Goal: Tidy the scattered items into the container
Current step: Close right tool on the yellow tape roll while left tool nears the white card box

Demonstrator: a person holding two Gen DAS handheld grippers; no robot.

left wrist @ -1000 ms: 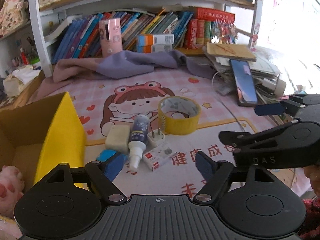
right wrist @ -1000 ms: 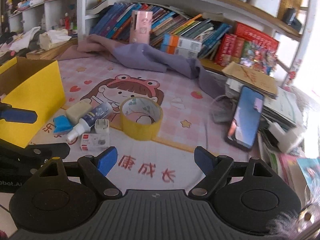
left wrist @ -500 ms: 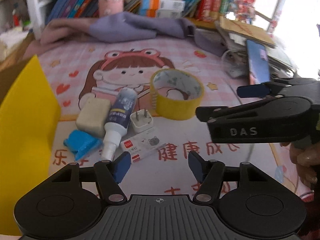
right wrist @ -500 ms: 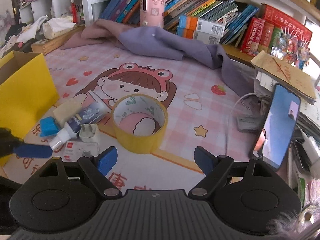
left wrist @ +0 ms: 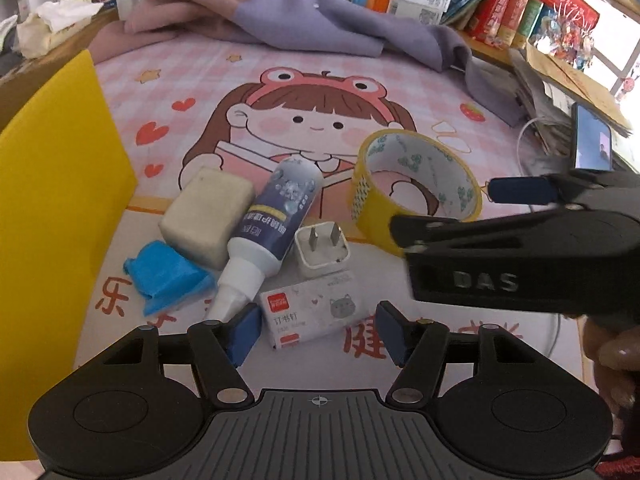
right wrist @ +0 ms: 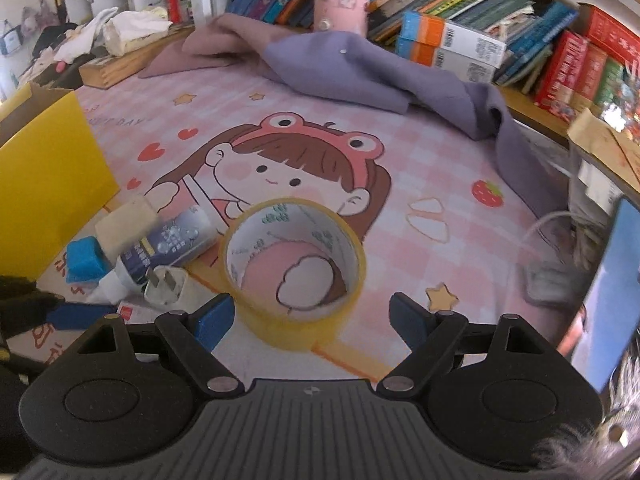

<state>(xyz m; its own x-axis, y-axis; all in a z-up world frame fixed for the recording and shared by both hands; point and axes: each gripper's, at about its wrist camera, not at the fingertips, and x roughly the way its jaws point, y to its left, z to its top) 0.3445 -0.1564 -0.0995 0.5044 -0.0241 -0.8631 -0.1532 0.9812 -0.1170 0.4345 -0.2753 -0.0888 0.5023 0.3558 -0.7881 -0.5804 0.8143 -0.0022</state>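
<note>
The yellow cardboard box (left wrist: 60,200) stands at the left of the cartoon mat. Beside it lie a beige block (left wrist: 208,216), a blue wrapper (left wrist: 168,276), a dark-blue bottle with a white nozzle (left wrist: 276,224), a white charger plug (left wrist: 322,250) and a small white staples box (left wrist: 312,312). My left gripper (left wrist: 318,332) is open, and the staples box lies between its blue pads without being pressed. The yellow tape roll (right wrist: 294,272) lies flat. My right gripper (right wrist: 312,320) is low over it with its jaws opening and the roll's near rim between the fingertips.
A purple cloth (left wrist: 340,20) is bunched at the back in front of shelves full of books. A phone (right wrist: 608,292), a white cable and a stack of papers sit at the right. The hand (left wrist: 612,356) that holds the right gripper shows at the right edge.
Both grippers came forward and down toward the items. The left jaws narrowed and now straddle the staples box. The right gripper closed in on the tape roll and its jaws widened a little.
</note>
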